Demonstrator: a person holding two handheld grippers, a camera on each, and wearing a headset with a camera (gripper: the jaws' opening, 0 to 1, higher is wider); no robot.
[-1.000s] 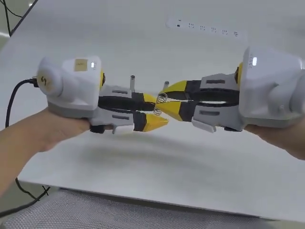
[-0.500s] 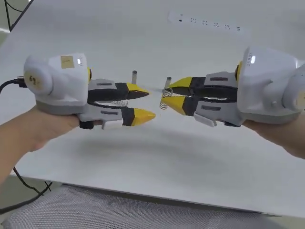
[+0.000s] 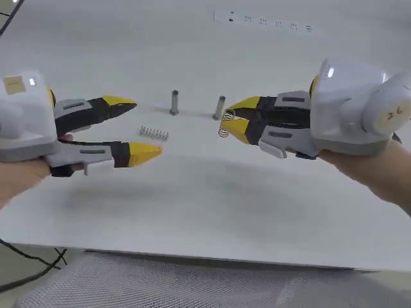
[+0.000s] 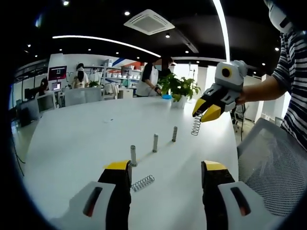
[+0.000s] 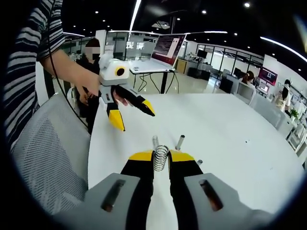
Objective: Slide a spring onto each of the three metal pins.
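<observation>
Drew my left gripper (image 3: 144, 127) back leftward, jaws now wide and empty, my right gripper (image 3: 232, 122) clenched on a spring (image 5: 160, 158) just beside a pin (image 3: 220, 106), second spring (image 3: 153, 133) lying on the table (image 3: 212, 192)

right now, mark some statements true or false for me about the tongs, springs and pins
1. The right tongs grip a spring. True.
2. The left tongs are shut on a spring. False: they are open and hold nothing.
3. A loose spring lies flat on the table. True.
4. All three pins are bare. False: the far pin looks to carry a coil already, while the near pin and the middle pin are bare.
</observation>
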